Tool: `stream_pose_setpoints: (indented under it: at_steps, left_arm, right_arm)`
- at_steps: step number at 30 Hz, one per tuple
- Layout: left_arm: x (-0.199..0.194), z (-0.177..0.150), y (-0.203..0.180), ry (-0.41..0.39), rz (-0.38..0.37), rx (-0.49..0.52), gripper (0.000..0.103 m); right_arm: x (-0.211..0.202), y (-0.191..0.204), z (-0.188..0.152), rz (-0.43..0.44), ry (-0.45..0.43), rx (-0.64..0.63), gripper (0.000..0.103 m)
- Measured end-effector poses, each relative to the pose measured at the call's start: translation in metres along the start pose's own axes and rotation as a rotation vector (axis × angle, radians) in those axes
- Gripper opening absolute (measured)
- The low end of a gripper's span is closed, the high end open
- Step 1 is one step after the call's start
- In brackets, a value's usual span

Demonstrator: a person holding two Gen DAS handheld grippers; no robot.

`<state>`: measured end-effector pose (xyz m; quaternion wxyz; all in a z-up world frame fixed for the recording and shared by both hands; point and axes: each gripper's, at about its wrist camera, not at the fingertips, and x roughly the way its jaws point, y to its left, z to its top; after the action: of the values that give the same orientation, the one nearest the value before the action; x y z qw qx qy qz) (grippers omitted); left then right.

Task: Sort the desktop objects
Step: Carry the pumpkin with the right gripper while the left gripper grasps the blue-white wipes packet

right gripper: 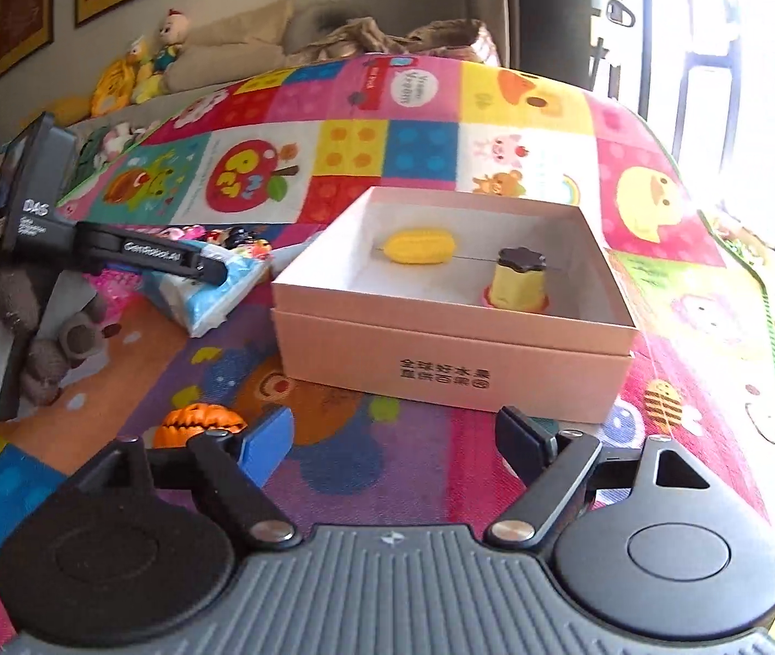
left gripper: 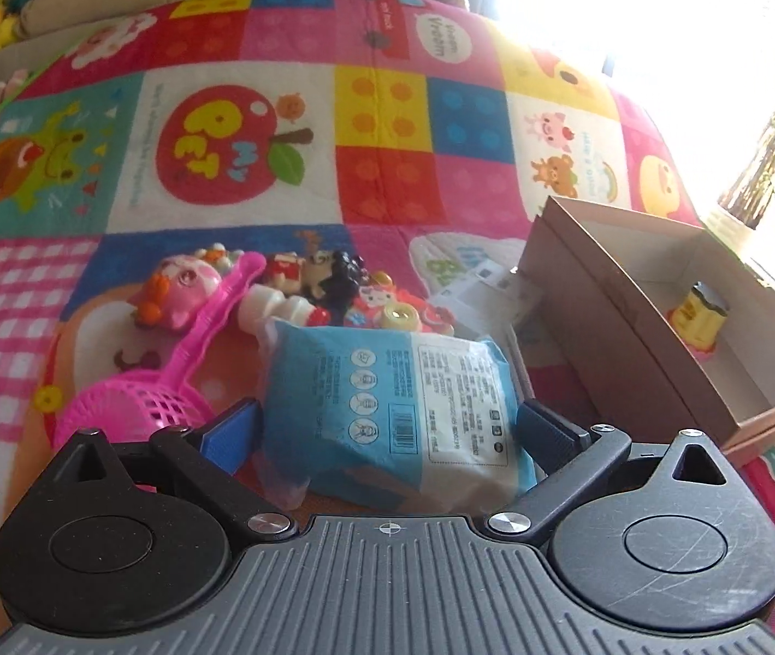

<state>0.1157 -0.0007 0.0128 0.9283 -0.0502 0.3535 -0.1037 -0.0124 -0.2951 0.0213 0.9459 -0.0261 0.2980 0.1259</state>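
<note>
Your left gripper (left gripper: 387, 426) has its jaws spread around the blue-and-white packet (left gripper: 387, 409), one pad on each side. Whether the pads actually press on it you cannot tell from the left wrist view; the packet seems to rest on the play mat (left gripper: 223, 164), its near end hidden behind the gripper body. Your right gripper (right gripper: 395, 436) stands wide with nothing between the fingers, hovering just short of the cardboard box (right gripper: 453, 360).

Judging by this, you are mid-sort: the box already holds a yellow ridged toy (right gripper: 421, 245) and a yellow pudding-shaped toy with a dark top (right gripper: 515, 278), and the packet looks like the next item. The next move calls for closing firmly on the soft packet, which may crumple or slip, then carrying it to the box.

Beyond the packet lie a pink scoop (left gripper: 169, 382) and a heap of small figurines (left gripper: 321, 284), too jumbled to identify singly. An orange pumpkin toy (right gripper: 199, 423) sits partly hidden behind your right gripper's left finger. The window glare washes out the mat's far corner.
</note>
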Motion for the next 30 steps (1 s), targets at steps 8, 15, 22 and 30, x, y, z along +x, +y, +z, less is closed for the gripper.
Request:
stream_pose_setpoints:
  at_steps: [8,15,22,30]
  left_arm:
    - [-0.054,-0.033,-0.031,-0.004,-0.253,0.291,0.102]
    - [-0.054,-0.027,-0.028,-0.036,-0.181,0.328,0.102]
    - [-0.046,-0.016,-0.022,-0.052,-0.193,0.309,0.102]
    - [-0.032,-0.004,-0.008,-0.049,-0.250,0.239,0.103]
  right_arm:
    - [0.020,-0.029,-0.012,-0.088,0.037,0.103,0.086]
    - [0.010,-0.061,0.001,-0.111,-0.090,0.267,0.098]
    - [0.054,-0.099,0.037,-0.021,-0.039,0.454,0.100]
    - [0.080,-0.059,0.059,0.149,0.007,0.342,0.103]
